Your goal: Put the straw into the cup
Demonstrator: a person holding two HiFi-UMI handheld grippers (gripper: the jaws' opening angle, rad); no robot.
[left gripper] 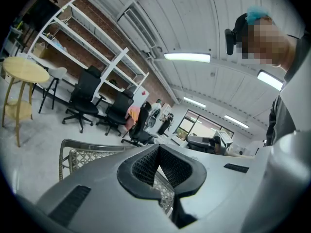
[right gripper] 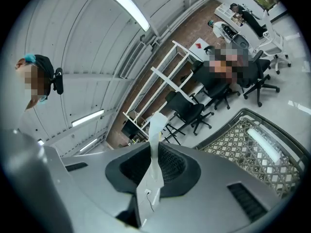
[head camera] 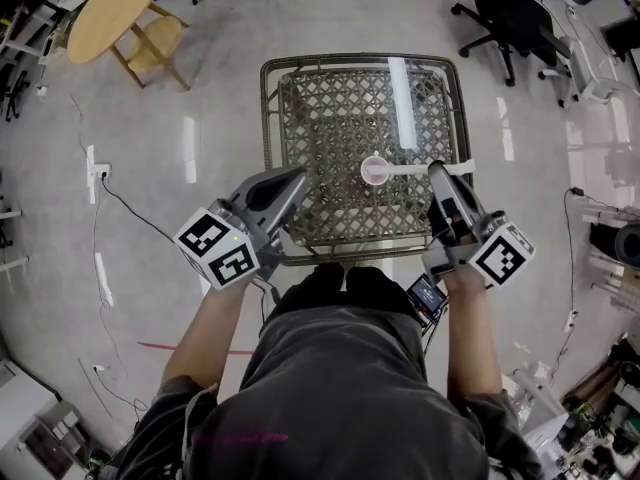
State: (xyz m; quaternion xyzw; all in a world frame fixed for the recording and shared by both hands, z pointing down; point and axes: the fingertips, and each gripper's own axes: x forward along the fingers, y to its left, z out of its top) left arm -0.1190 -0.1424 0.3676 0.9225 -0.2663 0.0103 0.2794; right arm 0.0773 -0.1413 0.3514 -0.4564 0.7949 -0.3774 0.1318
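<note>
Straw (head camera: 415, 169) was clamped in my right hand-held gripper (head camera: 440, 173), jaws closed on it, with its flat white end sticking out past the tips. It ran level from those tips to the left, far end reaching the rim of the cup (head camera: 375, 171). Couldn't tell whether that end was inside the cup or just over it. Cup stood upright near the middle of the lattice worktop (head camera: 330, 118). My left hand-held gripper (head camera: 296, 178) was clenched on nothing, over the worktop's left edge, well apart from the cup. Round wooden table (head camera: 110, 8) stood on the floor, far left.
</note>
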